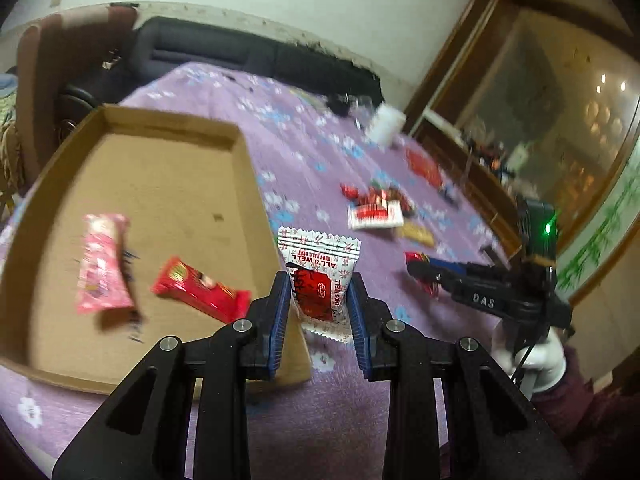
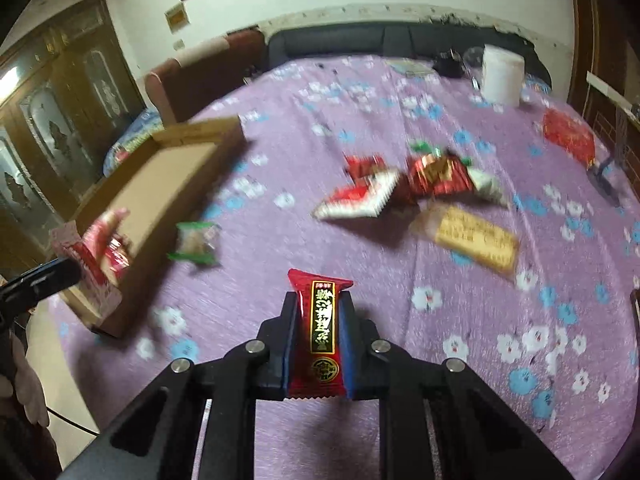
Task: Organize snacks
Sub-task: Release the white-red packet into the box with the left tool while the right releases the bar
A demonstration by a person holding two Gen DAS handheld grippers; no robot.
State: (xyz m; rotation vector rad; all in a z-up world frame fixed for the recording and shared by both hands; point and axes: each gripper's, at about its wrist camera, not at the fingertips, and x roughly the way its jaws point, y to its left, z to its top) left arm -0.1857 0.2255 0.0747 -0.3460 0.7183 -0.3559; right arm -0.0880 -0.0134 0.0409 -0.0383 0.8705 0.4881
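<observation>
My left gripper (image 1: 319, 284) is shut on a white-and-red snack packet (image 1: 320, 276), held above the right front edge of the cardboard box (image 1: 180, 184). The box holds a pink packet (image 1: 102, 266) and a red bar (image 1: 200, 290). My right gripper (image 2: 319, 304) is shut on a dark red snack bar (image 2: 320, 332) with a black-and-gold label, held above the purple floral tablecloth (image 2: 460, 312). The right gripper also shows in the left wrist view (image 1: 424, 276), holding the red bar to the right of the box.
Loose snacks lie mid-table: a red-and-white packet (image 2: 360, 196), red wrapped sweets (image 2: 436, 176), a yellow packet (image 2: 476, 236), a green packet (image 2: 198, 242), a red pack (image 2: 568, 136). A white roll (image 2: 502, 74) stands at the back. The box (image 2: 160, 184) sits left, a sofa behind.
</observation>
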